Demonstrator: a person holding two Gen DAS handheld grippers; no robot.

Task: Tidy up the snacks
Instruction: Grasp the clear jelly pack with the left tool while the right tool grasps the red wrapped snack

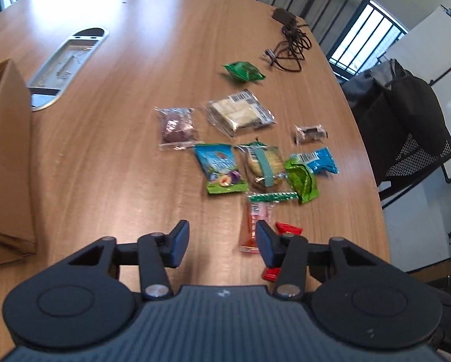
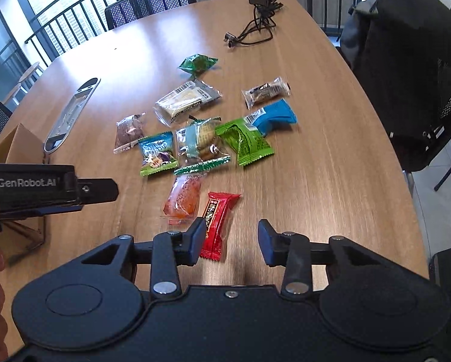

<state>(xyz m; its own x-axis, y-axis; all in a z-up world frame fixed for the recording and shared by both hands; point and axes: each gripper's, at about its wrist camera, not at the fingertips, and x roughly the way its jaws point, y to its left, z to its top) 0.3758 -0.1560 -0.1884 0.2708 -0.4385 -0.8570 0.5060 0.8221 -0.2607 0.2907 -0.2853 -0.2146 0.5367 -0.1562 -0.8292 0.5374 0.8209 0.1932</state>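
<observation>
- Snacks lie loose in a cluster on the wooden table (image 2: pixel 331 157), right of the cardboard box (image 1: pixel 8 157) at the table's left side; I take the box to be where they should go, though nothing shows that for sure.
- The big clear pack of pale wafers (image 2: pixel 186 99) sits at the far middle of the cluster, apart from my claws. I would leave it until the near edge is cleared.
- The middle row overlaps: the blue fruit bag (image 2: pixel 157 154), the biscuit pack (image 2: pixel 199 140) and the light green pouch (image 2: pixel 243 141) touch or lap one another. I would lift from the top there, so nothing drags its neighbour.
- The orange packet (image 2: pixel 183 199) lies closest to my left claw (image 1: pixel 222 242), just beyond its right-hand finger. That claw is partly closed with nothing between its fingers, so I judge it needs widening, then a shift to the right to straddle the packet across its narrow side.
- The red bar (image 2: pixel 218 223) lies partly behind the left-hand finger of my right claw (image 2: pixel 230 242), which is also narrowed and empty. I would move that claw left, centre it over the bar and close gently, as the wrapper looks slippery.
</observation>
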